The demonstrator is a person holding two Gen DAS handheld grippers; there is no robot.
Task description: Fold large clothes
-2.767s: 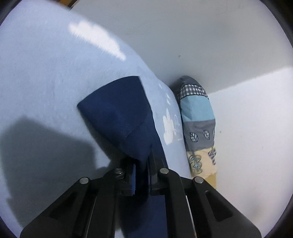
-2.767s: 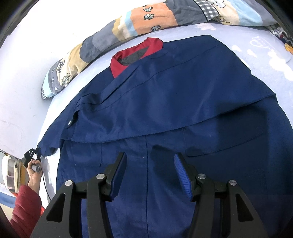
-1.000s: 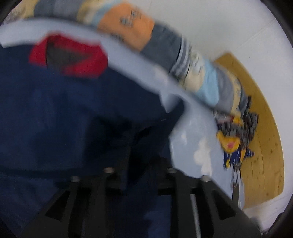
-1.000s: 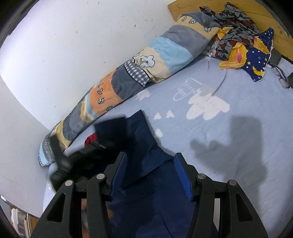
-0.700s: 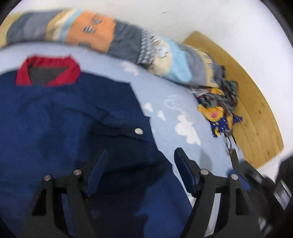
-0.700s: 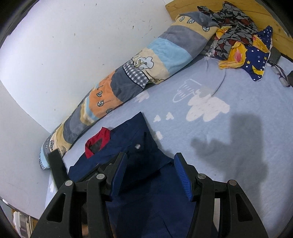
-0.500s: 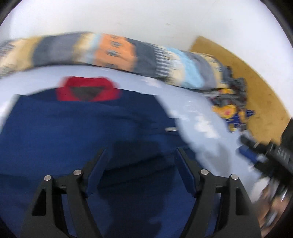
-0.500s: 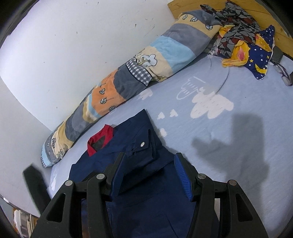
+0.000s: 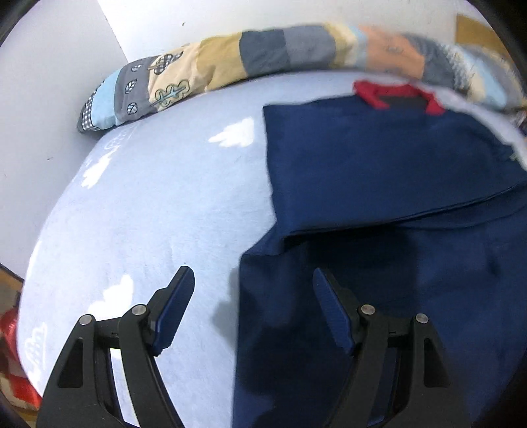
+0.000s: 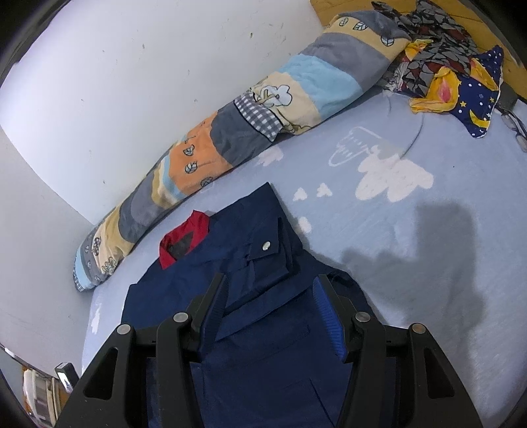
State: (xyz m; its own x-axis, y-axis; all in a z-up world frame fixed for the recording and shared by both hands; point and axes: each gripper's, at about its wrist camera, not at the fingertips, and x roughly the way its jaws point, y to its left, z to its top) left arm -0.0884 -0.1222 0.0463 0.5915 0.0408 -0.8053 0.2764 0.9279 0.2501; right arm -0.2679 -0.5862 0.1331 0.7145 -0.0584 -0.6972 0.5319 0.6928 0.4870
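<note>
A large navy jacket (image 9: 378,184) with a red collar (image 9: 395,93) lies on the pale blue bed sheet (image 9: 148,210), both sleeves folded in over its front. My left gripper (image 9: 252,293) is open and empty above the jacket's left edge, one finger over the sheet, the other over the cloth. In the right wrist view the same jacket (image 10: 263,329) shows a snap button (image 10: 265,245) on the folded cuff. My right gripper (image 10: 273,303) hangs open over the jacket's middle with nothing between its fingers.
A long patchwork bolster (image 10: 263,115) lies along the white wall (image 10: 131,66). A heap of patterned clothes (image 10: 454,72) sits at the bed's far right by a wooden headboard (image 10: 332,5). Bare sheet with cloud prints (image 10: 392,177) spreads right of the jacket.
My left gripper carried the left sleeve over the jacket, let it go and opened, then swung back to the jacket's left edge. The right gripper stayed nearly still and open.
</note>
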